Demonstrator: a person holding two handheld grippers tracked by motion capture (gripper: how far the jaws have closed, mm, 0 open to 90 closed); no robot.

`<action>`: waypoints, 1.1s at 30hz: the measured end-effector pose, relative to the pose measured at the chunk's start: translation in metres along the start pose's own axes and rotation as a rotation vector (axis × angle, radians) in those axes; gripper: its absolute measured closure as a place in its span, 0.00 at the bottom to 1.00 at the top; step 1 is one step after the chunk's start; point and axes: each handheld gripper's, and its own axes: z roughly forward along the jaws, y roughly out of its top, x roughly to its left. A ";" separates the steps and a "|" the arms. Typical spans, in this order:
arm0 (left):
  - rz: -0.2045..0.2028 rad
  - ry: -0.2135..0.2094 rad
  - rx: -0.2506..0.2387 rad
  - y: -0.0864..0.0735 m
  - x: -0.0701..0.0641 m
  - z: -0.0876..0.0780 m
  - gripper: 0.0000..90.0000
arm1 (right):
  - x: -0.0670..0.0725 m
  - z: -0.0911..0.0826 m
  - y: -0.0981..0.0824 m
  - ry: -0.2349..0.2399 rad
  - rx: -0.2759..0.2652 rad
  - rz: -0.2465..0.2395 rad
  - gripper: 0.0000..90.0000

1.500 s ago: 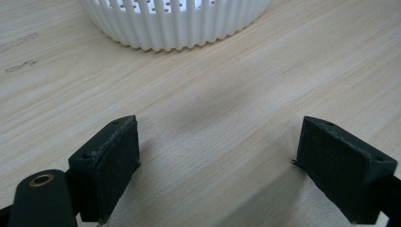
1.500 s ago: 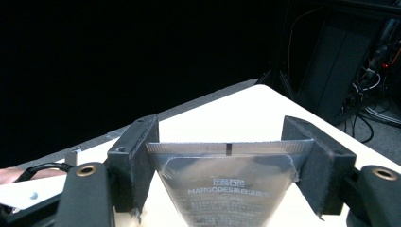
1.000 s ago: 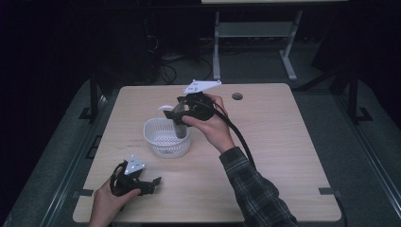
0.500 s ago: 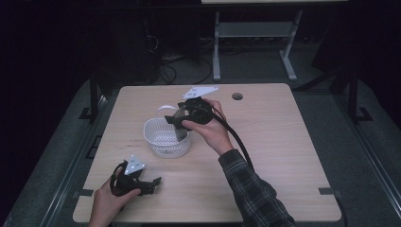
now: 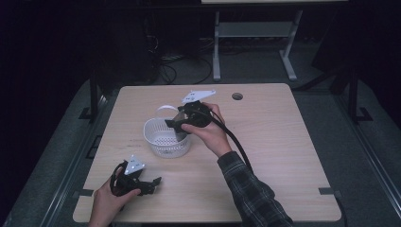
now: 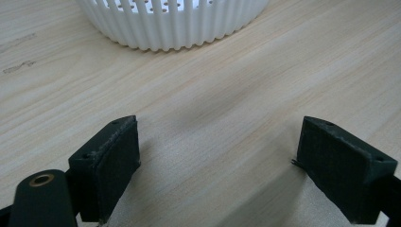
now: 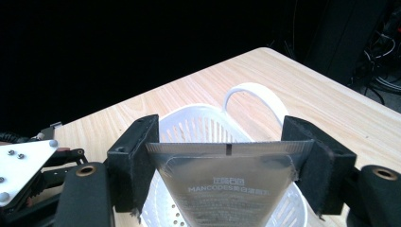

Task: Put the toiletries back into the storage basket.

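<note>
The silvery foil pouch [image 7: 227, 187], clamped by its edges in the right gripper [image 5: 182, 124], has sunk lower over the white slotted plastic basket [image 5: 165, 139], so release looks close. The left gripper [image 5: 142, 182] rests on the table, jaws wide, empty.

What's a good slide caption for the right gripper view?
Right gripper holds a silver pouch between its jaws above a white basket on a wooden table.
</note>
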 end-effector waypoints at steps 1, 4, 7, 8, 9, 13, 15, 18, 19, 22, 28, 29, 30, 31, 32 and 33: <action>0.000 0.000 0.000 0.000 0.000 0.000 0.14 | 0.000 0.000 0.000 0.000 0.000 0.000 0.33; 0.000 0.000 0.000 0.000 0.000 0.000 0.14 | 0.000 0.004 -0.003 -0.002 0.010 -0.002 0.33; 0.000 -0.001 -0.001 0.000 0.000 0.000 0.14 | 0.000 0.005 -0.005 -0.003 0.017 -0.003 0.33; 0.000 -0.001 -0.001 0.000 0.000 0.000 0.14 | 0.000 0.007 -0.006 -0.003 0.021 -0.005 0.33; 0.000 -0.001 -0.001 0.000 0.000 0.000 0.14 | 0.000 0.007 -0.006 -0.003 0.021 -0.005 0.33; 0.000 -0.001 -0.002 0.000 0.000 0.000 0.14 | -0.001 0.012 -0.010 -0.004 0.041 -0.006 0.33; 0.000 0.000 -0.002 0.000 0.000 0.000 0.14 | -0.001 0.013 -0.011 -0.002 0.045 -0.009 0.33; 0.002 -0.001 -0.001 0.000 0.000 0.000 0.14 | -0.001 0.017 -0.014 -0.002 0.061 -0.012 0.33; 0.002 -0.001 -0.001 0.000 0.000 0.000 0.14 | -0.001 0.017 -0.015 -0.002 0.064 -0.013 0.33; 0.004 -0.002 0.000 0.000 0.000 0.000 0.14 | -0.002 0.019 -0.017 -0.004 0.072 -0.009 0.33; 0.005 -0.004 0.001 0.000 0.000 0.000 0.14 | -0.003 0.023 -0.021 -0.001 0.092 -0.003 0.33; 0.005 -0.004 0.001 0.000 0.000 0.000 0.14 | -0.004 0.024 -0.022 0.000 0.095 -0.004 0.33; 0.005 -0.004 0.001 0.000 0.000 -0.001 0.14 | -0.004 0.024 -0.023 0.000 0.099 -0.004 0.33; 0.005 -0.004 0.001 0.000 0.000 -0.001 0.14 | -0.004 0.024 -0.023 0.000 0.099 -0.004 0.33; 0.007 -0.003 0.002 0.000 0.000 -0.001 0.14 | -0.004 0.025 -0.024 0.003 0.104 0.000 0.33; 0.007 -0.003 0.002 0.000 0.000 -0.001 0.14 | -0.004 0.026 -0.025 0.005 0.108 0.001 0.33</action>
